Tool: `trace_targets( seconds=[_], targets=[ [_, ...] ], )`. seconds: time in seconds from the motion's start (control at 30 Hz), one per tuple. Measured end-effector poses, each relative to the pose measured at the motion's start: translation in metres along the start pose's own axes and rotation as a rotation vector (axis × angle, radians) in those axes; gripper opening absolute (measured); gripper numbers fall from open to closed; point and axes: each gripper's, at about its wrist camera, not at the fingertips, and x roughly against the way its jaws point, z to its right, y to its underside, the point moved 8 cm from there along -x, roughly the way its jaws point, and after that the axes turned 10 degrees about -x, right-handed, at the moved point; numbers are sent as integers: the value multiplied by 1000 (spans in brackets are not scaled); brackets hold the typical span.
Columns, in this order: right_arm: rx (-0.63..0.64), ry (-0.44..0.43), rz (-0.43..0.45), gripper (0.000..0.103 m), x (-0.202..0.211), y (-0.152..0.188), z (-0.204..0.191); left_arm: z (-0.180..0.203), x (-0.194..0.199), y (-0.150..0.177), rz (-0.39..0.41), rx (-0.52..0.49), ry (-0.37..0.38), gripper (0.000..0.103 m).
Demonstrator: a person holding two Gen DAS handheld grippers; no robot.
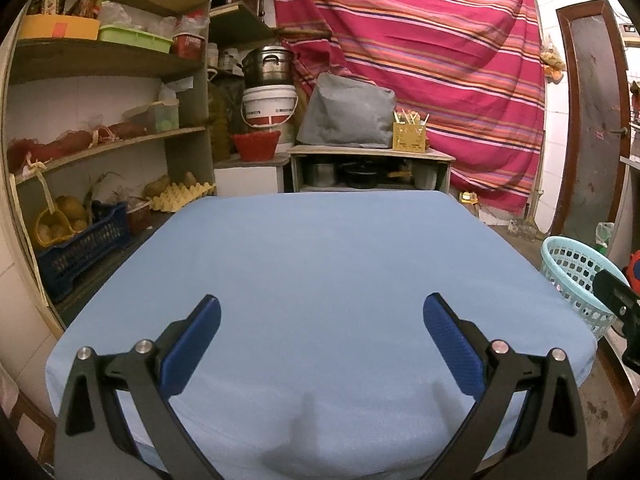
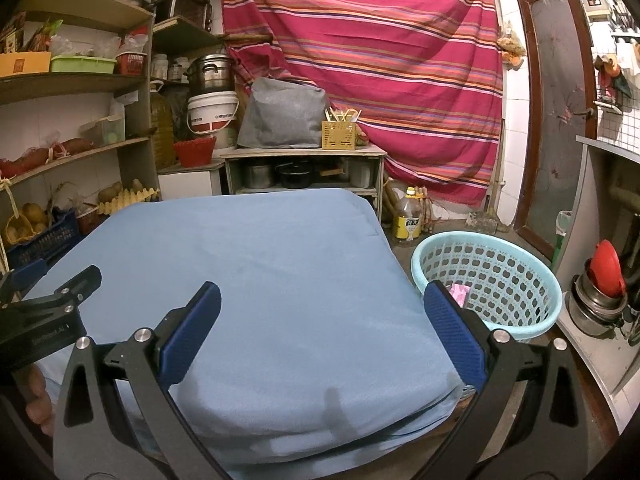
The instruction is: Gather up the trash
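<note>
Both grippers are up over the near edge of the bench (image 1: pixel 320 264), which is draped in a plain blue cloth, and both are wide apart with nothing between them: the left gripper (image 1: pixel 321 306) shows its blue-padded fingers (image 1: pixel 196 340) spread over bare cloth, and the right gripper (image 2: pixel 322 294) is just the same, fingers (image 2: pixel 454 332) parted and empty. Over on the right, down on the floor beside the bench, sits the pale blue perforated basket (image 2: pixel 516 280), and there's the trash: a small pink scrap (image 2: pixel 459 293) lying inside the basket, showing just past the tip of the right gripper's right-hand finger in the right wrist view, beyond it and lower, not between the fingers and not touching them. From the left wrist view the basket (image 1: pixel 572 276) peeks in at the far right edge, well off to the side of the left fingers, with the black body of the other gripper overlapping its near side. Just beyond the basket on the floor stands a plastic bottle with a yellow label (image 2: pixel 408 220). At the far side, a striped red cloth (image 2: pixel 380 60) hangs across the wall, a low shelf unit carries a grey bag (image 2: pixel 284 116), and shelving (image 1: pixel 108 60) on the left holds boxes and tubs
</note>
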Motion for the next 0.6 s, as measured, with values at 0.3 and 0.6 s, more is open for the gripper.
trace_targets(
  seconds=[0.3, 0.6],
  targets=[
    [1, 2, 4, 99, 0, 0, 0, 0, 0, 0, -3, -2, 0, 99],
    [2, 0, 2, 99, 0, 0, 1, 1, 0, 0, -2, -3, 0, 99]
  ],
)
